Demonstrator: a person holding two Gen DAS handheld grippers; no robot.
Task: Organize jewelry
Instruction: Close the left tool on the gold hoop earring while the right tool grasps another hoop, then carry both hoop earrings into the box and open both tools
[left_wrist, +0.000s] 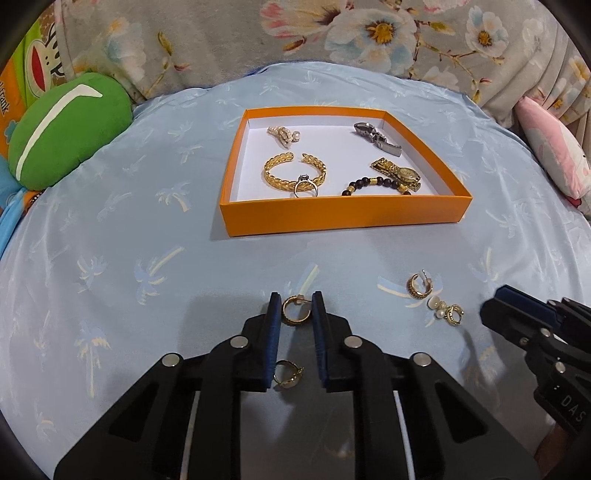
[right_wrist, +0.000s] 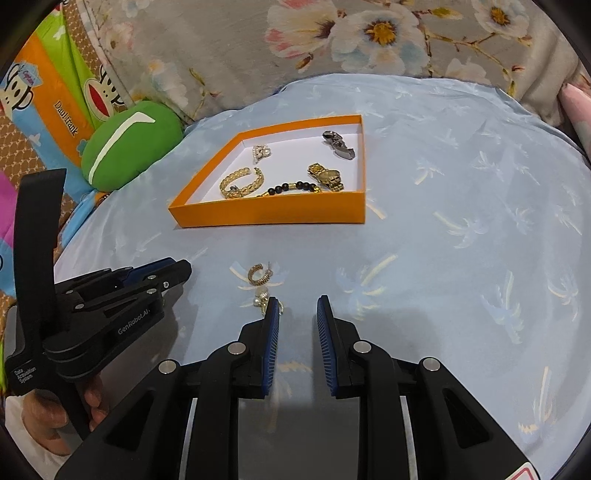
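Observation:
My left gripper (left_wrist: 296, 295) is shut on a gold hoop earring (left_wrist: 296, 312), low over the blue cloth. A second gold earring (left_wrist: 288, 374) lies on the cloth further back between its fingers. To the right lie another hoop earring (left_wrist: 419, 286) and a pearl earring (left_wrist: 447, 310). My right gripper (right_wrist: 298, 299) hovers open with nothing between its fingers, and the pearl earring (right_wrist: 260, 300) peeks out beside its left finger. Beyond them, the orange box (left_wrist: 343, 218) holds a gold bangle (left_wrist: 295, 171), a ring (left_wrist: 306, 186), a watch (left_wrist: 397, 171) and a bead bracelet (left_wrist: 373, 182).
A pale blue palm-print cloth (left_wrist: 147, 221) covers the rounded surface. A green plush cushion (left_wrist: 70, 129) sits at the far left, floral fabric (left_wrist: 332, 33) at the back and a pink pillow (left_wrist: 554, 155) at the far right. A hand (right_wrist: 92, 402) holds the left gripper.

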